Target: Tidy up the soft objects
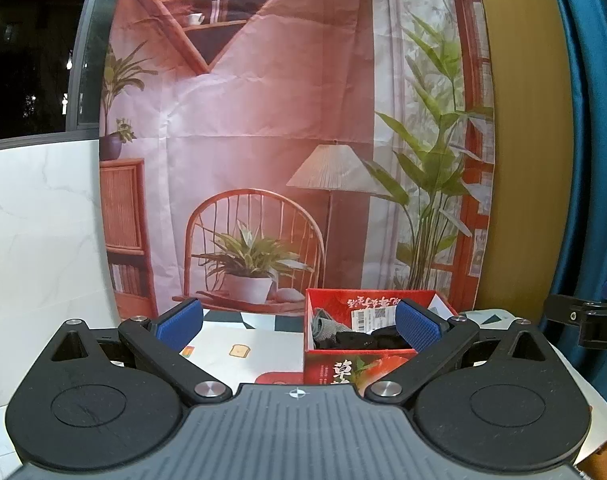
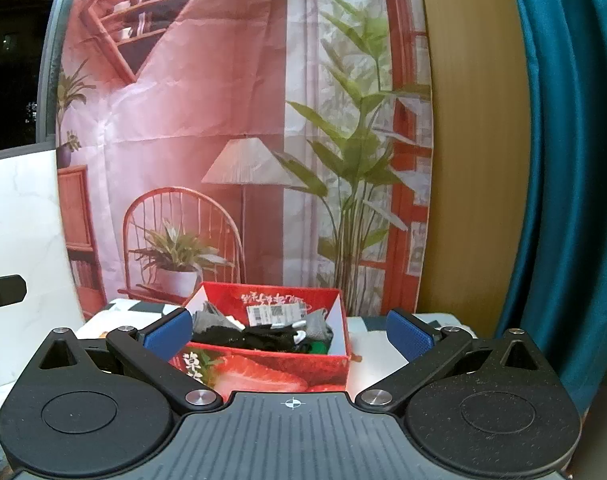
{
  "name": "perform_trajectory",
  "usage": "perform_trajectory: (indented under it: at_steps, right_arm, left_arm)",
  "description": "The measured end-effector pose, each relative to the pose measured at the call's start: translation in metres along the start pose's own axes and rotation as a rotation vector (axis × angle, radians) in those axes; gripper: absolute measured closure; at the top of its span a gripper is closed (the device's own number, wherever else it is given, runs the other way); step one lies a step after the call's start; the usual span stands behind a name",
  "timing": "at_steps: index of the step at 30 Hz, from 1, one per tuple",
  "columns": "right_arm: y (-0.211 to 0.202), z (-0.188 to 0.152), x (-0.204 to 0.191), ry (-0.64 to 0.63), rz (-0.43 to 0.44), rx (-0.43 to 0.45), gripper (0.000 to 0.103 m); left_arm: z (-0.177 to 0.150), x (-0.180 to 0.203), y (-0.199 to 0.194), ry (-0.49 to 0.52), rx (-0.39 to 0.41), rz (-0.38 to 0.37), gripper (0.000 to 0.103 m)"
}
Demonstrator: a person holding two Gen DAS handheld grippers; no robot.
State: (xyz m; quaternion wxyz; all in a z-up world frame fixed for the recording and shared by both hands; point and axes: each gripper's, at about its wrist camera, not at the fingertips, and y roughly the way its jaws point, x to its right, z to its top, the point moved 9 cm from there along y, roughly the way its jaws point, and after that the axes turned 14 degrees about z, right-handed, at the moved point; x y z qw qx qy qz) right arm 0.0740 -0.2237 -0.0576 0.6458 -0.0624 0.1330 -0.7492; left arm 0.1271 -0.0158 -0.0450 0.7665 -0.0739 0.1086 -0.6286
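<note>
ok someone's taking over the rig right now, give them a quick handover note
Left claw: open, empty, facing the red box from its left.
Right claw: open, empty, squarely in front of the same box.
Things: black socks, grey socks and a small green item lie piled in the box, under a barcode label on its back wall.
Done: those soft items are in the box.
Left: no loose soft items show on the patterned tablecloth; check outside the cameras' view before stopping.
</note>
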Motion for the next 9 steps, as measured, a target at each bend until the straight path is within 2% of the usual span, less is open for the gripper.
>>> perform_trajectory:
  at_steps: [9]
  right_arm:
    - [-0.0018,0.0019,0.0009,0.000,0.000,0.004,0.000]
  left_arm:
    - [0.0000,-0.0004,-0.0025,-0.011,0.006,-0.011,0.000]
